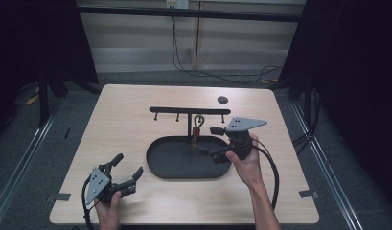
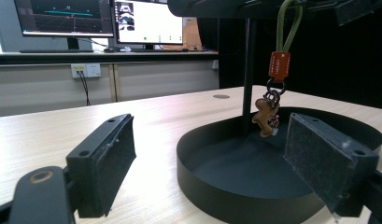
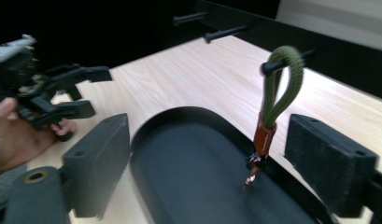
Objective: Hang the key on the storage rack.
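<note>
Two grippers sit at a wooden table (image 1: 136, 115), both with jaws spread and empty. The right gripper (image 1: 213, 143) reaches over the black tray (image 1: 157, 165); a keychain (image 3: 272, 116) hangs between its jaws and just ahead, its green loop over a peg of the rack (image 1: 190, 111), not touched. The left gripper (image 1: 127, 170) rests well left of the tray; the keychain (image 2: 275, 93) hangs ahead of it, to its right.

Both tongs, left (image 1: 128, 170) and right (image 1: 211, 142), held gaping apart.
</note>
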Tool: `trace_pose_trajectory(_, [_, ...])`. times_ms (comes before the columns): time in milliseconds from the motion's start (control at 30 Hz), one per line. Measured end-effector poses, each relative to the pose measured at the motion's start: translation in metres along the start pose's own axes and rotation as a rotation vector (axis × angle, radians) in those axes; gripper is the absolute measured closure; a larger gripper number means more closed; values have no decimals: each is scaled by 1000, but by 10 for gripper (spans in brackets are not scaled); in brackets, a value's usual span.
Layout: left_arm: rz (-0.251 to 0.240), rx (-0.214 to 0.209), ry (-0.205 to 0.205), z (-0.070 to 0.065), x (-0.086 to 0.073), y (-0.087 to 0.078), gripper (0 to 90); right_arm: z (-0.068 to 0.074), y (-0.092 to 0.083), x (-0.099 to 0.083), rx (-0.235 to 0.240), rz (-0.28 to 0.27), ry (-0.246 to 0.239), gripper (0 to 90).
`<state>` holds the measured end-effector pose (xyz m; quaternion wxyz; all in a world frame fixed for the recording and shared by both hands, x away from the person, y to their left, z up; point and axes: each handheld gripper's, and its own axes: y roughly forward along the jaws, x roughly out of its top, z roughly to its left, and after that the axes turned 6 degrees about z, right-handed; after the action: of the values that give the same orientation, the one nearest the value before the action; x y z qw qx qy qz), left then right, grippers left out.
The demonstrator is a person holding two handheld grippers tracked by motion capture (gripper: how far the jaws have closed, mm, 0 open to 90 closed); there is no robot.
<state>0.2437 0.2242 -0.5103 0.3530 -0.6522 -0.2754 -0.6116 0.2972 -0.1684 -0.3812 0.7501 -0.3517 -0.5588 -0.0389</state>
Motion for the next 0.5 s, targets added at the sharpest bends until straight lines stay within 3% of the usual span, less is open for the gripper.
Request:
trace_pose_trajectory(133, [0, 0, 1, 0, 0, 0, 160, 3, 0, -11, -10, -32, 3, 168])
trace_pose_trajectory(233, [2, 0, 1, 0, 0, 0, 160, 6, 0, -24, -70, -63, 6, 178])
trace_pose_trajectory(333, [2, 0, 1, 0, 0, 0, 160, 7, -1, -31, -87, -90, 7, 173])
trace_pose_trajectory(433, [0, -2, 2, 0, 0, 0, 160, 7, -3, -47, -162, -109, 15, 176])
trace_pose_trajectory(467, [1, -1, 1, 0, 0, 0, 160, 7, -3, -47, -162, -109, 15, 176])
trace_pose_trajectory(500, [2, -3, 4, 0, 0, 0, 160, 6, -4, -58, -166, -127, 29, 198])
